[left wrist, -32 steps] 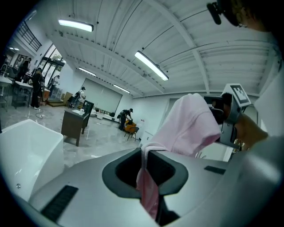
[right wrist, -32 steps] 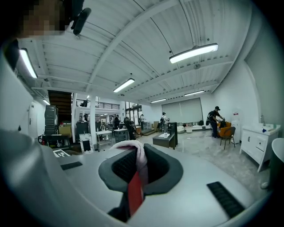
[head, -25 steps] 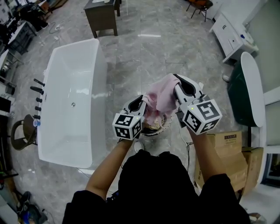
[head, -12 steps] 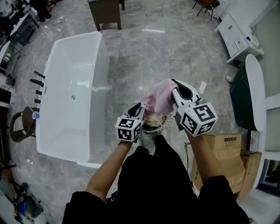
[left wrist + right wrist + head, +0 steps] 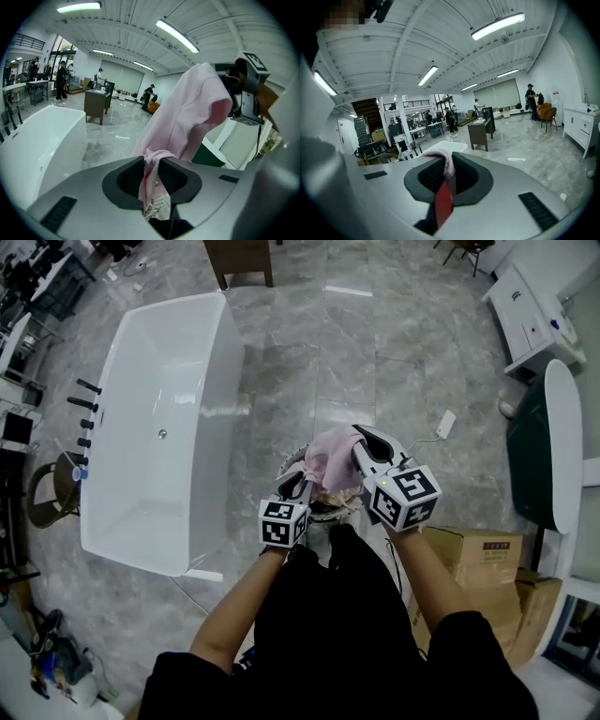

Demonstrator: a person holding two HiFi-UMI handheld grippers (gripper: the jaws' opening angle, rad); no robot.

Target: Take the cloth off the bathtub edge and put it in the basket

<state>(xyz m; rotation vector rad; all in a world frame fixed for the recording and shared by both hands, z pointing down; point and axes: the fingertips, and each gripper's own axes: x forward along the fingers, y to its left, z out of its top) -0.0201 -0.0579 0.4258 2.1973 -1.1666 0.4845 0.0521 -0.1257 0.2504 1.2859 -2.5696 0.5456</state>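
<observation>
A pink cloth point(image 5: 334, 457) hangs between my two grippers just above a small round basket point(image 5: 319, 509) with a white lace rim on the floor. My right gripper point(image 5: 357, 439) is shut on the cloth's upper end; in the right gripper view a pink fold point(image 5: 446, 164) is pinched between the jaws. My left gripper point(image 5: 305, 480) holds the lower end low over the basket. Its jaws have just been opening, and the cloth point(image 5: 152, 166) lies loosely in the gap, with basket lace point(image 5: 158, 206) showing below. The white bathtub point(image 5: 159, 427) stands to the left.
Black taps point(image 5: 82, 418) stand beside the tub's far side. Cardboard boxes point(image 5: 483, 563) sit at my right, with a dark green tub point(image 5: 539, 446) beyond them. A dark wooden table point(image 5: 239, 259) and a white cabinet point(image 5: 530, 315) stand farther off. The floor is grey marble tile.
Both grippers have come down with the pink cloth, from chest height to just over the basket. The cloth is more bunched between them.
</observation>
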